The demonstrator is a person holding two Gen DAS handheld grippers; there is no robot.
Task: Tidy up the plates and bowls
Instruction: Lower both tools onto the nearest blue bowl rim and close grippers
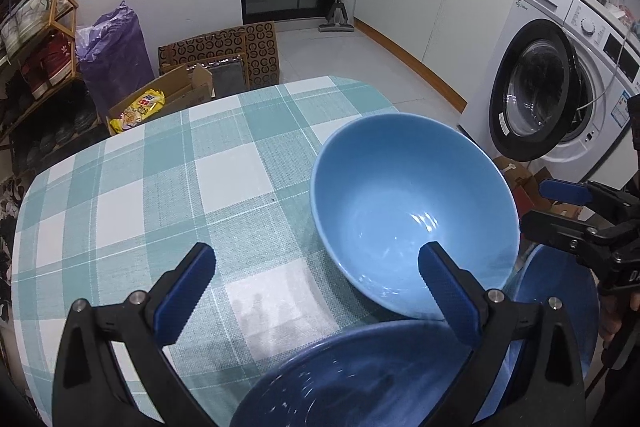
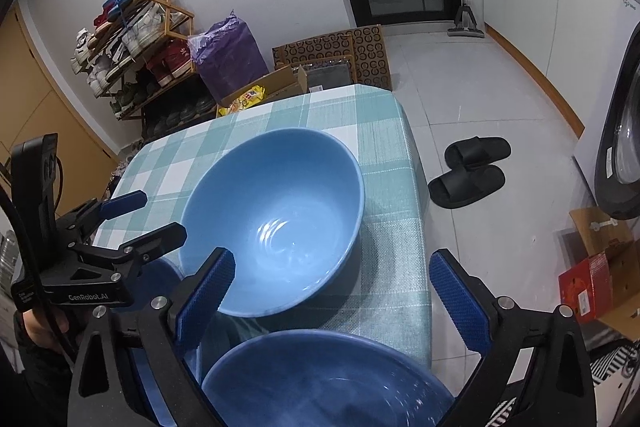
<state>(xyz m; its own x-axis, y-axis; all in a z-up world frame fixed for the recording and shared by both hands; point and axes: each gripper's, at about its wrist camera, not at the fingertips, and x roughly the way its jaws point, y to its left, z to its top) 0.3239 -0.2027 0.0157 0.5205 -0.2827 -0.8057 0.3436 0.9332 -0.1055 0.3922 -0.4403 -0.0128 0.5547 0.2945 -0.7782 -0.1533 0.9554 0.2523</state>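
The checked table (image 1: 160,187) carries everything, with the big light-blue bowl (image 1: 412,211) sitting tilted on it near the right edge, empty and glossy inside — probably tipped because its near side rests against a darker blue dish (image 2: 320,383) below it, also empty. Another blue piece (image 1: 560,291) lies just beside them. The left gripper (image 1: 316,291) and right gripper (image 2: 332,291) both hover with jaws spread apart, holding nothing — likely poised to nest the bowls.
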